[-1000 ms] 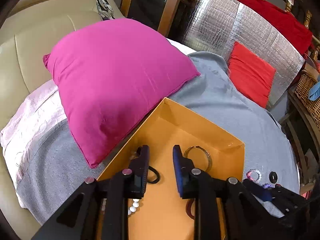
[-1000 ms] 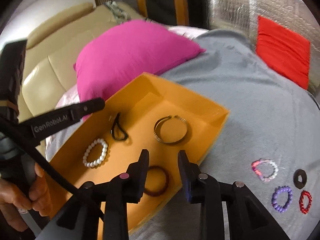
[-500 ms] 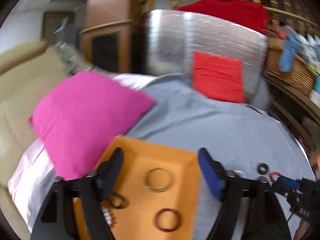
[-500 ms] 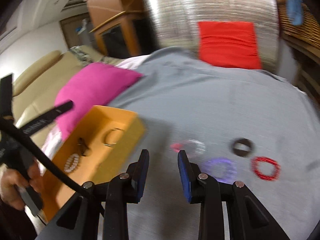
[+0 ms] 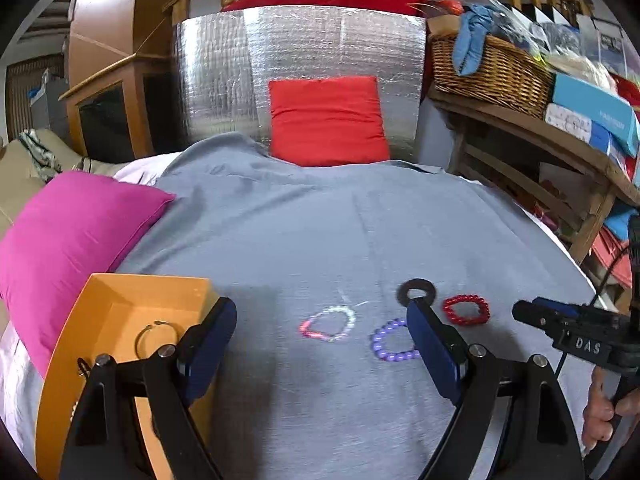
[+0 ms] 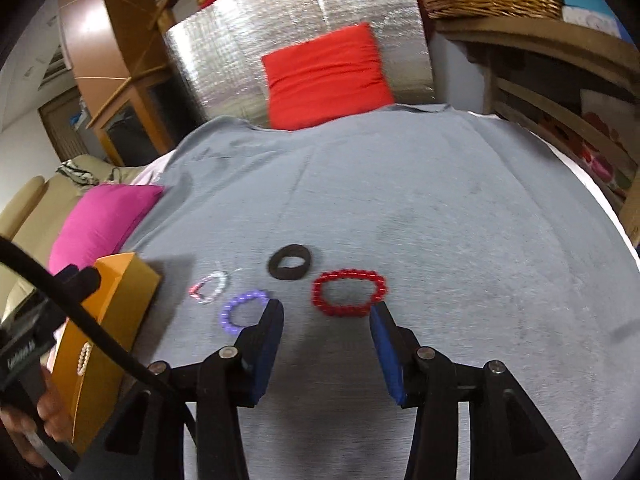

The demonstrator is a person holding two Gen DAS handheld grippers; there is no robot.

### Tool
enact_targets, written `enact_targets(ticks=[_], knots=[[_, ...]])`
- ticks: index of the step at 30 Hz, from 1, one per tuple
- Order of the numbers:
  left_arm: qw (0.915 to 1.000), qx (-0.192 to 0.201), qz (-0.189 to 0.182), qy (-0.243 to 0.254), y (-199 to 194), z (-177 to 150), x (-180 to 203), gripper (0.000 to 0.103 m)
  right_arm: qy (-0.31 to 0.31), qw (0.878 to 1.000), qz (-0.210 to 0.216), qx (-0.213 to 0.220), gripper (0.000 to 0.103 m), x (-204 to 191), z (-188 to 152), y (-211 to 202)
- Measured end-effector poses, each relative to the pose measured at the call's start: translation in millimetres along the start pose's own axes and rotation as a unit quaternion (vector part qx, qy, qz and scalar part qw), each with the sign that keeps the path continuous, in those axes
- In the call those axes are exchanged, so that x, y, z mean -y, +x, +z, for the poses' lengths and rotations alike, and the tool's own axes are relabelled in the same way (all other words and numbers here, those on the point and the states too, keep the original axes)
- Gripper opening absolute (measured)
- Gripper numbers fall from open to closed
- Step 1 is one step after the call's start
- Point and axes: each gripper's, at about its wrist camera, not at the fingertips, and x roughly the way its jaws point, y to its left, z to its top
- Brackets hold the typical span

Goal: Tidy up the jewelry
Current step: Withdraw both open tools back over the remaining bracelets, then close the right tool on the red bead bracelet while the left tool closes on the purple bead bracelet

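An orange box (image 5: 120, 304) sits at the left on the grey blanket (image 5: 320, 220), with a metal bangle (image 5: 154, 338) inside; in the right wrist view the box (image 6: 116, 304) shows a white bead bracelet (image 6: 85, 356). On the blanket lie a pink-and-clear bracelet (image 5: 328, 323), a purple bead bracelet (image 5: 390, 340), a black ring (image 5: 417, 291) and a red bead bracelet (image 5: 466, 309). My left gripper (image 5: 320, 322) is open wide and empty above the pink-and-clear bracelet. My right gripper (image 6: 326, 318) is open and empty, just before the red bracelet (image 6: 348, 292), with the purple one (image 6: 242, 309) to its left.
A magenta pillow (image 5: 68, 236) lies left of the box. A red cushion (image 5: 326, 120) leans on a silver foil panel (image 5: 300, 64) at the back. A wooden shelf with a wicker basket (image 5: 488, 68) stands at the right.
Both grippers swung right from the orange box to the loose bracelets on the blanket. Both opened wider, the right one from a narrow gap.
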Motion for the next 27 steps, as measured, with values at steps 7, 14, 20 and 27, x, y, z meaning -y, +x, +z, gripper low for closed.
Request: enact_targets(ticks=[7, 14, 20, 27], knots=[[0.9993, 0.005, 0.027, 0.025, 6, -6, 28, 0.087, 0.015, 1.0, -0.014, -0.017, 0.049, 28, 3, 3], [0.9985, 0.0, 0.045, 0.03, 13, -7, 38, 0.087, -0.006, 0.999, -0.028, -0.022, 0.049, 30, 2, 7], [0.9977, -0.005, 0.054, 0.041, 17, -7, 44, 0.087, -0.011, 0.999, -0.025, -0.022, 0.049, 29, 3, 8], [0.9969, -0.014, 0.058, 0.051, 21, -9, 44, 0.087, -0.008, 0.999, -0.022, -0.026, 0.049, 30, 4, 12]])
